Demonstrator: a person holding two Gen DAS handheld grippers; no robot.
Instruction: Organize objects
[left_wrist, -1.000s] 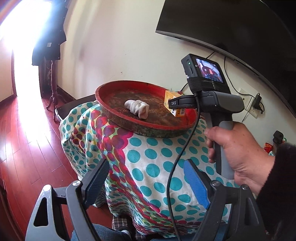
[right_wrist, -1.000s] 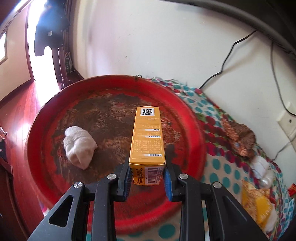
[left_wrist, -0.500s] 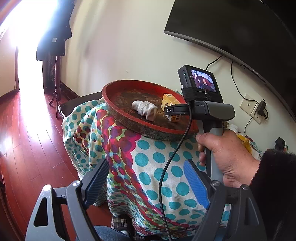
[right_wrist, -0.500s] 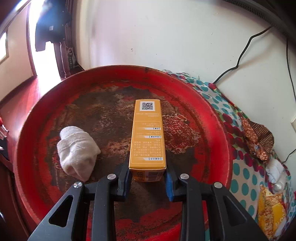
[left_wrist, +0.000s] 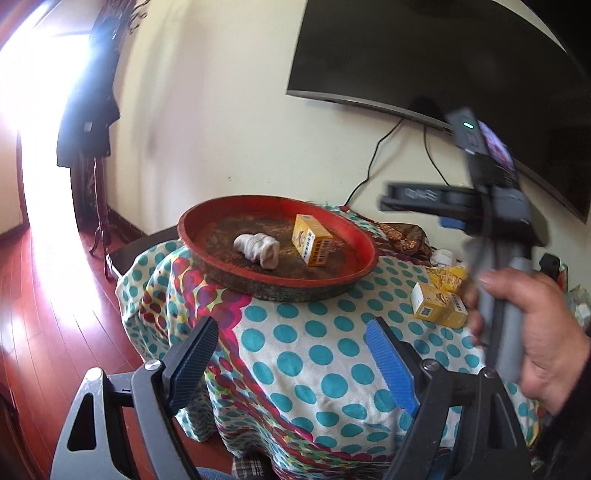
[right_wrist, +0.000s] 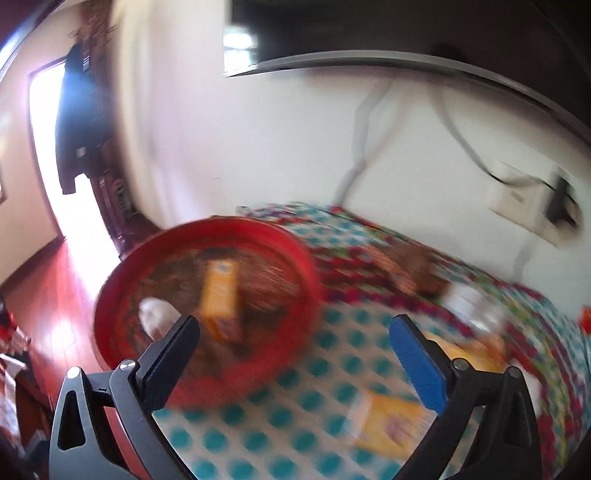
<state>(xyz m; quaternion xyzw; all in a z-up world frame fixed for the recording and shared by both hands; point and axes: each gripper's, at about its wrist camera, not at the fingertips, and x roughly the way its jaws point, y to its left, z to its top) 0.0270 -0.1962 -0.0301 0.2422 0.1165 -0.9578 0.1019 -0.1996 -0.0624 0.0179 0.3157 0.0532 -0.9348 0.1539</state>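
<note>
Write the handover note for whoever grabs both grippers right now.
Left gripper: open, empty, hovering short of the table.
Right gripper: jaws opening, nothing between them.
Red tray: holds the white sock and one yellow box, lying apart.
Done: those two are in the tray.
Left: a second yellow box and a yellow packet lie on the dotted cloth beside the tray. Likely take the box next.

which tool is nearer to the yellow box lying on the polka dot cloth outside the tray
Right. The right tool, its jaws opening and empty, hangs just over the yellow box on the cloth. The left tool sits further back near the table's front edge, the box ahead to its right.
</note>
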